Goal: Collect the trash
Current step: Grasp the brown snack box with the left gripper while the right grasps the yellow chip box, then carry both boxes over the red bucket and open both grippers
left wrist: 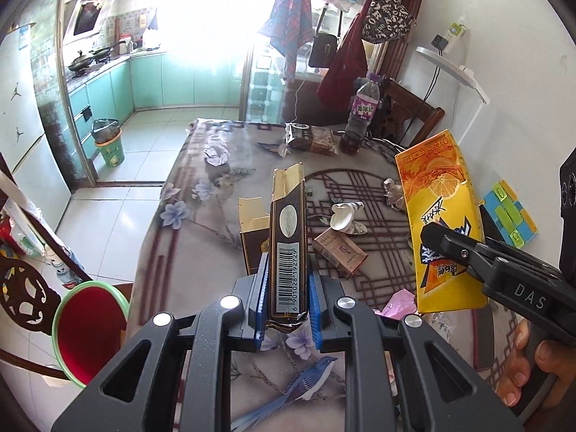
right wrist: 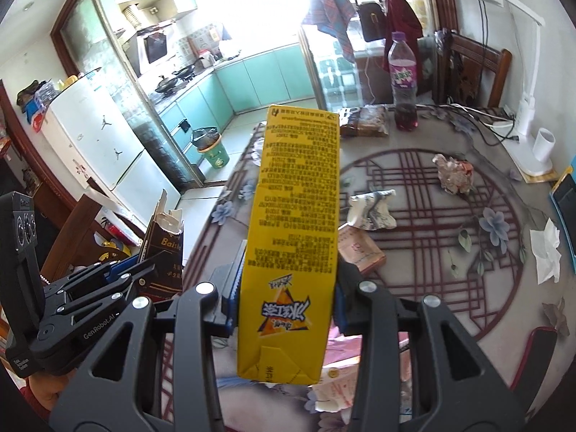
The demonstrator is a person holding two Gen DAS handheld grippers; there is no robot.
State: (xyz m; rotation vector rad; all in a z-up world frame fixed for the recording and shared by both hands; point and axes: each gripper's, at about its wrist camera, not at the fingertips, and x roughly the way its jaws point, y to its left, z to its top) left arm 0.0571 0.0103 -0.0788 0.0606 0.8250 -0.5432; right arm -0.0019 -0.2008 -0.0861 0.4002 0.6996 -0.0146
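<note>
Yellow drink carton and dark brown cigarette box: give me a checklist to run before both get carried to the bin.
1. Left gripper clamped on the dark brown cardboard cigarette box: ok.
2. Right gripper clamped on the tall yellow drink carton: ok.
3. Both items lifted off the floral tablecloth: ok.
4. Green-rimmed red-lined bin open and beside the table: ok.
5. Carton empty, no drip: cannot tell.
6. Table cleared of trash: not ok; the white crumpled paper cup and the small brown flattened box remain.
</note>
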